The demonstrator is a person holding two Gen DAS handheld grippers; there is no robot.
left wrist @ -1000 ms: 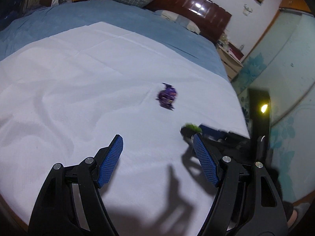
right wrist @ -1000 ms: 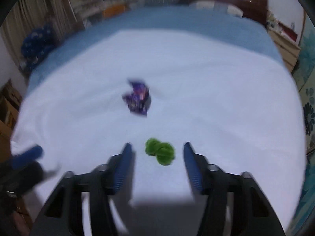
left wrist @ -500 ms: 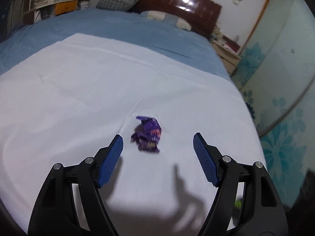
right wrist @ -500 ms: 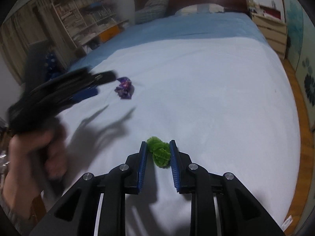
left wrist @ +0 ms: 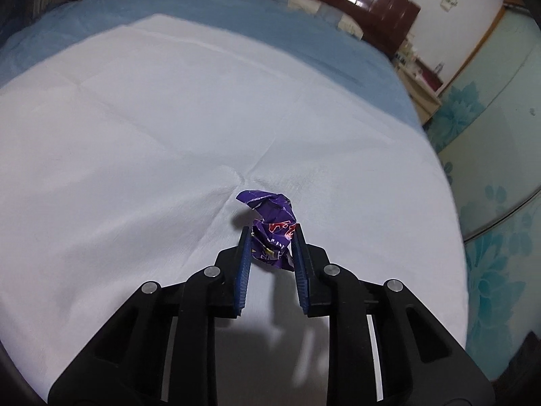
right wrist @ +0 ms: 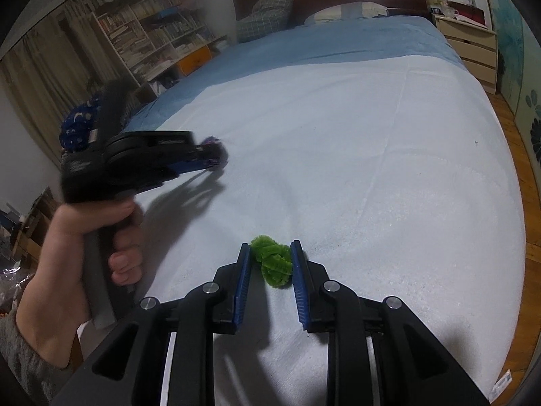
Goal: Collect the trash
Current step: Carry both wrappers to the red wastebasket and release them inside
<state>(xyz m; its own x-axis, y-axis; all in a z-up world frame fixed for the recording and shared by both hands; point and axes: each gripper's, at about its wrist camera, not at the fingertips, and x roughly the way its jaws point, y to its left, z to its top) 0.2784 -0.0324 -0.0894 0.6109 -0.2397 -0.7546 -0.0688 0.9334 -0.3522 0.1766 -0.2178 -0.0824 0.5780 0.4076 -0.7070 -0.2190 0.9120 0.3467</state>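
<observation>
Left tool (left wrist: 270, 233) clamped on purple wrapper (left wrist: 272, 228); right tool (right wrist: 270, 253) clamped on green pipe-cleaner wad (right wrist: 274, 262), both on white sheet (left wrist: 135, 152), near end of bed. Lift straight up w/ firm grip, avoid snagging sheet.

Crumpled purple wrapper (left wrist: 272, 228) with red and white print, pinched upright between blue pads over the white sheet (left wrist: 135, 155), toward its left edge, fuzzy green knotted wad (right wrist: 274, 263) pinched likewise near the sheet's near edge
</observation>
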